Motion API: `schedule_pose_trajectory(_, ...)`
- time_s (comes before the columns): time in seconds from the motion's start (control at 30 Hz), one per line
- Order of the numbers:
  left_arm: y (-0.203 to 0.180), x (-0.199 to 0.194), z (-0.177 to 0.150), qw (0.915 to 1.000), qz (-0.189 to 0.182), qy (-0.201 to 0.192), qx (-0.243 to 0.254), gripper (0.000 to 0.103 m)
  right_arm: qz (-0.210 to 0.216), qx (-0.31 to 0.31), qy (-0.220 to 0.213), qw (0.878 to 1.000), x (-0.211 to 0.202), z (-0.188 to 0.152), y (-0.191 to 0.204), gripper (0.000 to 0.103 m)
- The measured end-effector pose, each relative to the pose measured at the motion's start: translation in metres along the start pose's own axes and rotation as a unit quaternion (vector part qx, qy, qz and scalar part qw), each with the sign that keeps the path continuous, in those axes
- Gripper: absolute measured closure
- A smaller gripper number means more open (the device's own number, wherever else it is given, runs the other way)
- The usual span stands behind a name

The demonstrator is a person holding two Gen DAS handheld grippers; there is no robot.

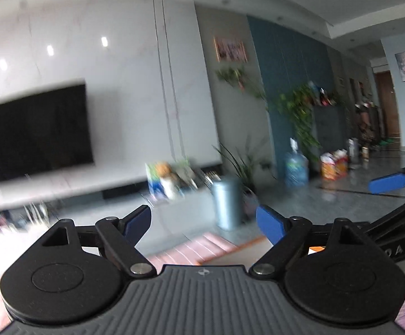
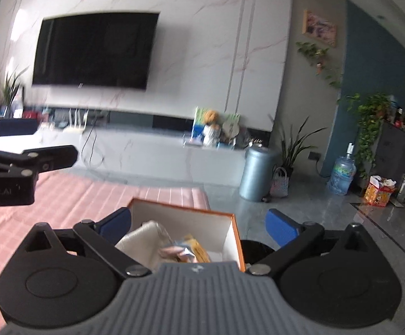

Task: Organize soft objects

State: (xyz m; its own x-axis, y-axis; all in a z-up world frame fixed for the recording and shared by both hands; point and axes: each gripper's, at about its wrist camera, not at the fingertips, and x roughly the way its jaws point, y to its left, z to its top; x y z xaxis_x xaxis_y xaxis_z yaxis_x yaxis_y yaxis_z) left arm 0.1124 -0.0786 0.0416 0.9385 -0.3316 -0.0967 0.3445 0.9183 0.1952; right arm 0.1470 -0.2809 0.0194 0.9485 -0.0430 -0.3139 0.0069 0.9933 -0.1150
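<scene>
Hovering above the box (image 2: 231, 238), the right gripper (image 2: 199, 223) gapes wide, empty; the left gripper (image 1: 203, 220), beside it, likewise; soft things, seemingly cloth (image 2: 143, 237), lie inside the box.

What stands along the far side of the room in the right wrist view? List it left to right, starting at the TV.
TV → stuffed toy → grey bin → woven basket → water jug → orange box.
</scene>
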Motion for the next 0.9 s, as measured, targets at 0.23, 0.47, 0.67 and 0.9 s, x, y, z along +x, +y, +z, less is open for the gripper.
schedule_pose_trajectory(0.23, 0.008, -0.021, -0.019, 0.9942, 0.07, 0.024, -0.078, 0.0, -0.033, 0.041, -0.029, 0.998, -0.029, -0.02, 0.021, 0.003)
schedule_pose_trajectory(0.47, 0.008, -0.033, -0.058, 0.9837, 0.096, 0.094, -0.12, 0.0, -0.051, 0.052, -0.024, 0.997, -0.047, -0.058, 0.034, 0.003)
schedule_pose_trajectory(0.67, 0.018, -0.043, -0.081, 0.9787, 0.109, 0.117, -0.129, 0.0, -0.071, 0.085, -0.01, 0.994, -0.054, -0.091, 0.041, 0.003)
schedule_pose_trajectory(0.9, 0.015, -0.046, -0.106, 0.9676, 0.106, 0.175, -0.148, 0.0, -0.084, 0.064, 0.008, 0.994, -0.045, -0.112, 0.048, 0.003)
